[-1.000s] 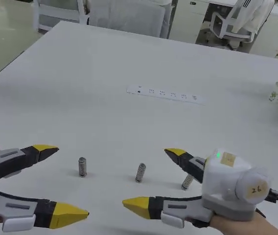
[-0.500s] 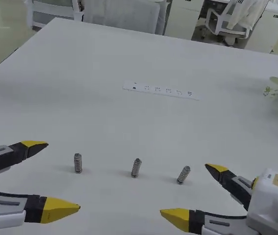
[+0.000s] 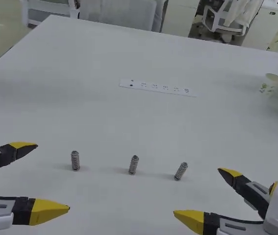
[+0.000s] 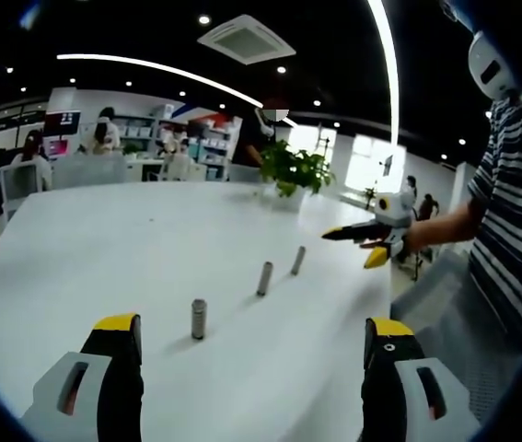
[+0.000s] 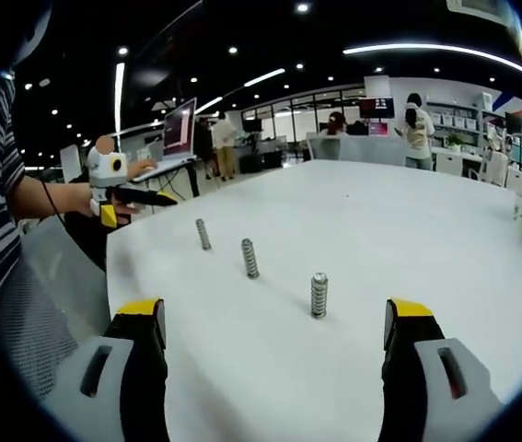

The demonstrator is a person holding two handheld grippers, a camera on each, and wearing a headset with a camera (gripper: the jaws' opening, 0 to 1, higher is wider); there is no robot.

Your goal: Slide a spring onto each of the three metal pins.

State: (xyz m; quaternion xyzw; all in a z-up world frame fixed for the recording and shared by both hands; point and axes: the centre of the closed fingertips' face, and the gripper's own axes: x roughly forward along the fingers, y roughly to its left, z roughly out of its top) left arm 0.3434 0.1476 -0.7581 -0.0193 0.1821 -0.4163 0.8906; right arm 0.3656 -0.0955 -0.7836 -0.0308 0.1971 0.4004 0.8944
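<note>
Head view: your L gripper (image 3: 39, 177) and R gripper (image 3: 206, 194) flank the near part of the white table (image 3: 129, 122). Both have jaws spread wide and grip nothing. Three springs stand in a row betw. them, clear of both: left spring (image 3: 75, 160) and mid spring (image 3: 134, 165) approx. upright, right spring (image 3: 181, 171) tilted. Pins inside: can't tell. Power strip (image 3: 156, 87) lies well beyond the row; cup (image 3: 271, 81) sits at far right.

A power strip (image 3: 157, 88) lies flat in the middle of the white table (image 3: 104, 54) (sockets facing up). A paper cup (image 3: 271, 82) stands by the right edge, near a green plant (image 4: 293, 170). An office chair (image 3: 222, 19) sits beyond the far edge.
</note>
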